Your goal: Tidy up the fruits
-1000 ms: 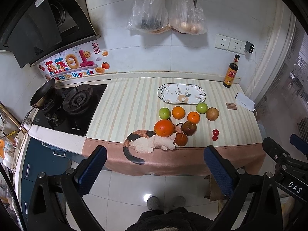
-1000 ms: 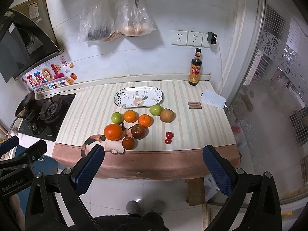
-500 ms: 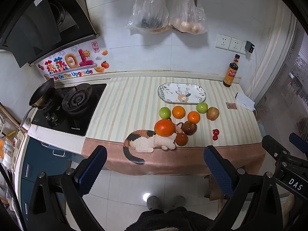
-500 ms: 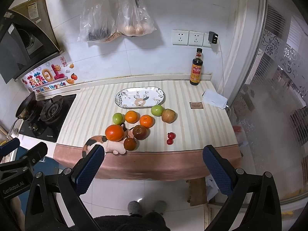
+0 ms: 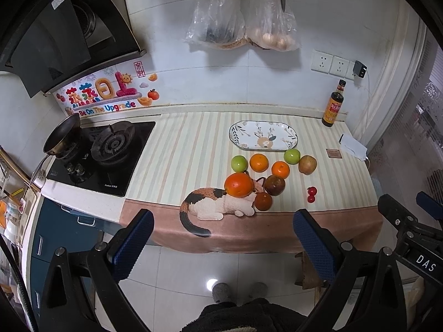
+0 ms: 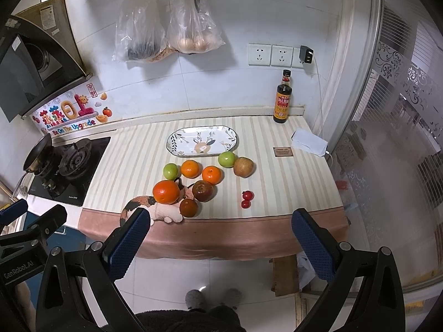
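Fruit lies loose on the striped cloth [image 6: 133, 160] covering the counter, grouped in front of an oval plate [image 6: 177, 142] printed with a deer and leaves; nothing sits on the plate. Nearest the plate runs a row: a green apple [image 6: 170, 171], two small oranges [image 6: 190, 168] [image 6: 212, 174], a second green apple [image 6: 226, 159] and a tan, russet pear [image 6: 243, 166] touching it. Closer to the counter's front edge sit a large glossy orange [image 6: 166, 192], a dark red-brown apple [image 6: 203, 191] and a smaller dark reddish fruit [image 6: 188, 208], all crowded around the cat printed on the cloth [image 5: 213, 203]; two tiny red fruits [image 6: 247, 199] lie apart to the right, one just behind the other. A dark sauce bottle [image 6: 282, 101] stands upright at the back wall; a gas hob [image 5: 110, 149] with a pan is at the left. The left gripper [image 5: 224, 244] hangs above the floor short of the counter, jaws spread wide and holding nothing; the right gripper [image 6: 220, 244] is likewise spread and bare.
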